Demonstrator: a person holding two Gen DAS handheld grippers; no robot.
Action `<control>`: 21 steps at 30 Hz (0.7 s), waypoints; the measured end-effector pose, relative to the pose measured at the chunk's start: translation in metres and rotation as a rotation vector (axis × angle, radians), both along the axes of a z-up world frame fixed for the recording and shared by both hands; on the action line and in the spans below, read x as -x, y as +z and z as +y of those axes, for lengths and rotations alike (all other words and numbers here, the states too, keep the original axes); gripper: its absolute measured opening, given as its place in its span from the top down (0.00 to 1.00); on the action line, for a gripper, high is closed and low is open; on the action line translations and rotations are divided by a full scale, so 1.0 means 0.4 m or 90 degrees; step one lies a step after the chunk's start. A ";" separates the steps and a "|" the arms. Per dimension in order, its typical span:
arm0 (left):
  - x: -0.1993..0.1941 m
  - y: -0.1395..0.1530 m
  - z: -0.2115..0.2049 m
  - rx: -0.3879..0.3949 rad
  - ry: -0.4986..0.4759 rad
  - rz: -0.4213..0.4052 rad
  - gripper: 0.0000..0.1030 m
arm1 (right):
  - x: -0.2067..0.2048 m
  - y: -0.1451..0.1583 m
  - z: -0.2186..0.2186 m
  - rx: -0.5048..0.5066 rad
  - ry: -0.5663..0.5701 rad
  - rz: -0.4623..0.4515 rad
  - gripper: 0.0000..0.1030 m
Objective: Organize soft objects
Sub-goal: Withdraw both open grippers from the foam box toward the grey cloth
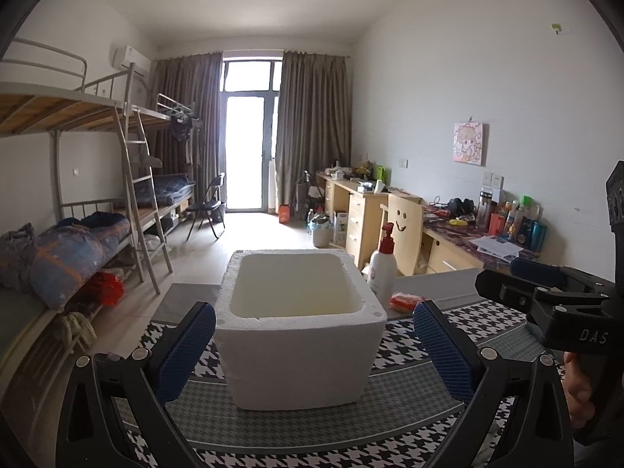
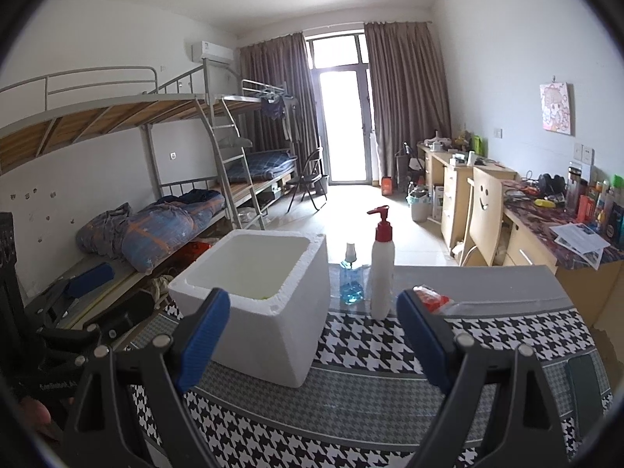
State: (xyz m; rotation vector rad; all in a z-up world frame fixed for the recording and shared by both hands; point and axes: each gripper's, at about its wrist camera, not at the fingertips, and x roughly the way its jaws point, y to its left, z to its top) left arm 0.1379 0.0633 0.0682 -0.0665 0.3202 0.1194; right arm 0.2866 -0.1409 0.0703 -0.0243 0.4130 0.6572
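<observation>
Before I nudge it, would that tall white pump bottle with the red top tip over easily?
Probably yes: the pump bottle is tall on a narrow base, so a high push likely topples it. Its smooth plastic may slip. It stands close beside the blue spray bottle, which it could knock.

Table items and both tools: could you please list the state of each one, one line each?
Left tool: open, holding nothing.
Right tool: open, holding nothing.
Foam box: upright on the table, no lid, top open.
White pump bottle: upright, red pump on.
Blue liquid bottle: upright, behind the box.
Red packet: lying flat beside the white pump bottle.
</observation>
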 end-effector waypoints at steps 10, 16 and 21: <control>0.018 -0.038 -0.020 0.011 -0.007 -0.002 0.01 | 0.020 -0.028 -0.025 0.000 -0.011 0.006 0.13; 0.028 -0.070 -0.030 0.022 -0.005 0.001 0.01 | 0.032 -0.039 -0.038 0.006 -0.013 0.001 0.13; 0.036 -0.081 -0.040 0.032 -0.006 -0.013 0.01 | 0.050 -0.058 -0.054 0.008 -0.017 -0.005 0.13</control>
